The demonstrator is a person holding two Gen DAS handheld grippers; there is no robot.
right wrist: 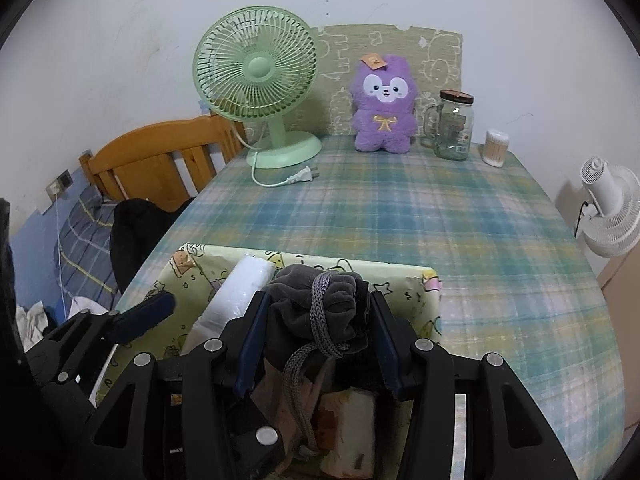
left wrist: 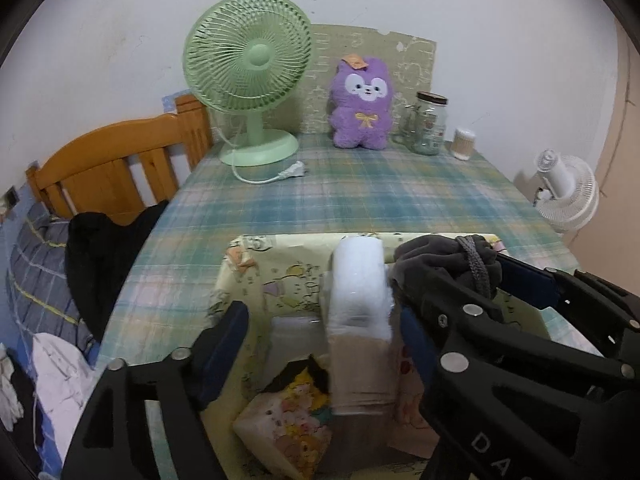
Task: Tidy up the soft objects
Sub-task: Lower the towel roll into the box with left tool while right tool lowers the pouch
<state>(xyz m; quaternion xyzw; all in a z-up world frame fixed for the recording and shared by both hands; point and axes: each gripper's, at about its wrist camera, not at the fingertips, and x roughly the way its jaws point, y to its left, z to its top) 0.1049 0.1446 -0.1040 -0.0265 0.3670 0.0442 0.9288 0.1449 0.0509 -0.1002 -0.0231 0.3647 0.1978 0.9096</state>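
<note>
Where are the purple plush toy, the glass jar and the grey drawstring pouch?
purple plush toy (right wrist: 383, 120), right wrist view, on its belly by the bow.
glass jar (right wrist: 454, 130), right wrist view, on its clear side.
grey drawstring pouch (right wrist: 340, 304), right wrist view, on its gathered top.

Both wrist cams sit close over the yellow cartoon-print box (left wrist: 276, 276) at the table's near edge, tilted down and facing the back wall. Left cam sits left of right cam. Shared: green fan (right wrist: 256, 68), purple plush (right wrist: 384, 104), plaid tablecloth (left wrist: 380, 196).
</note>
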